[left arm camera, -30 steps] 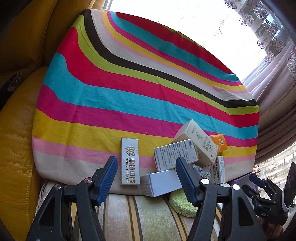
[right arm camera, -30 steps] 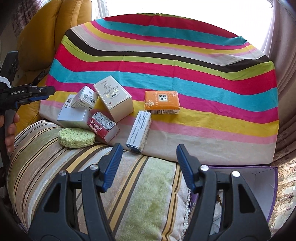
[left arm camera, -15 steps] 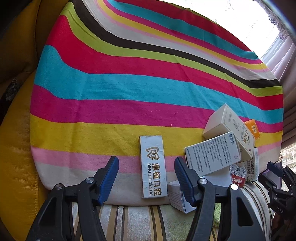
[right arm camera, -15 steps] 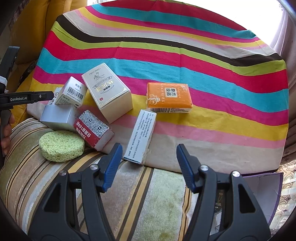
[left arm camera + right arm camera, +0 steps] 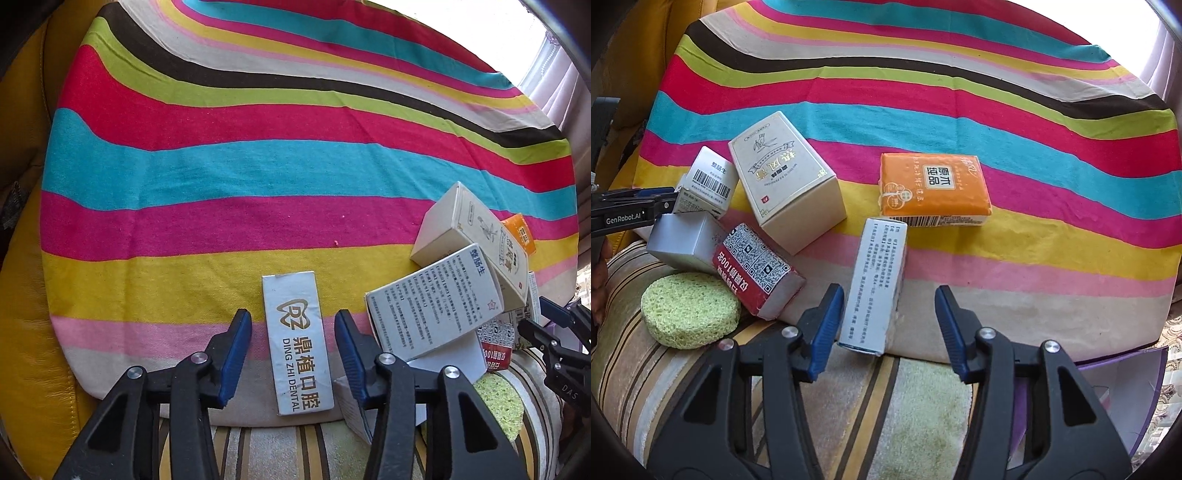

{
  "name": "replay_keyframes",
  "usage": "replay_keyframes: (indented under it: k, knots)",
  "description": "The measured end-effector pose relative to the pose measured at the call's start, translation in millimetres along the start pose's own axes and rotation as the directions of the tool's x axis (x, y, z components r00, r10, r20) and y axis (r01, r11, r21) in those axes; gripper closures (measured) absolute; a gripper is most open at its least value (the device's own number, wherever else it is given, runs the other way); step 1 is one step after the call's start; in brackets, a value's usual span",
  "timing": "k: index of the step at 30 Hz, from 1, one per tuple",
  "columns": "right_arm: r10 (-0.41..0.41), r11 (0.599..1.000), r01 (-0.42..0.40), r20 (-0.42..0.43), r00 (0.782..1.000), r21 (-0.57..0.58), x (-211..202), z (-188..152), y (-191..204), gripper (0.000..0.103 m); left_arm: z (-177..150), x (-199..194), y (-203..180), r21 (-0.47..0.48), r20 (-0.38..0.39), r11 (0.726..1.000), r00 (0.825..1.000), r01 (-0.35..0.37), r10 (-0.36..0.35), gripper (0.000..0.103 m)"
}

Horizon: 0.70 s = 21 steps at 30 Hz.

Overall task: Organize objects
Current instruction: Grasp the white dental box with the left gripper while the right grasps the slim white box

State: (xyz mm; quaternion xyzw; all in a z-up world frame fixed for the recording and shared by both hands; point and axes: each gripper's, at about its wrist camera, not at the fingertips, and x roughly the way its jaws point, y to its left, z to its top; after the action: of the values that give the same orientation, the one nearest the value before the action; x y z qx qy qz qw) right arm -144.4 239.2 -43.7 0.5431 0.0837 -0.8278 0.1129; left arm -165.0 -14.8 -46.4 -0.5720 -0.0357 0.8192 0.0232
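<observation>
White dental box (image 5: 298, 341) lying lengthwise between spread left tongs (image 5: 293, 356), right tongs (image 5: 889, 328) wide

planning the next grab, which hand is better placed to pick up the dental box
Left. Its open tongs already straddle the dental box, one finger on each side. The right tongs sit at a different, text-covered box.

The setting is a home living room: a yellow leather sofa (image 5: 26, 332) carries a brightly striped cushion (image 5: 258, 166) and a striped woven seat cover (image 5: 868, 406), pale curtains (image 5: 554, 85) hang at a sunlit window, and household boxes (image 5: 786, 177) lie scattered about.
</observation>
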Motion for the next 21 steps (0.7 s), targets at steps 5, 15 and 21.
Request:
replay_keyframes:
  k: [5, 15, 21]
  knots:
    - [0.002, 1.0, -0.002, -0.018, 1.0, -0.002, 6, -1, -1, 0.063, 0, -2, -2, 0.01, 0.011, 1.0, 1.0, 0.025, -0.025, 0.07]
    - [-0.01, 1.0, 0.01, -0.001, 1.0, -0.011, 4, -7, 1, 0.074, -7, -6, -3, 0.009, 0.011, 1.0, 1.0, 0.023, -0.023, 0.068]
    - [-0.015, 1.0, 0.015, 0.028, 1.0, -0.001, -2, -8, -1, 0.074, -7, -7, -4, 0.013, 0.019, 1.0, 1.0, 0.022, -0.023, 0.07]
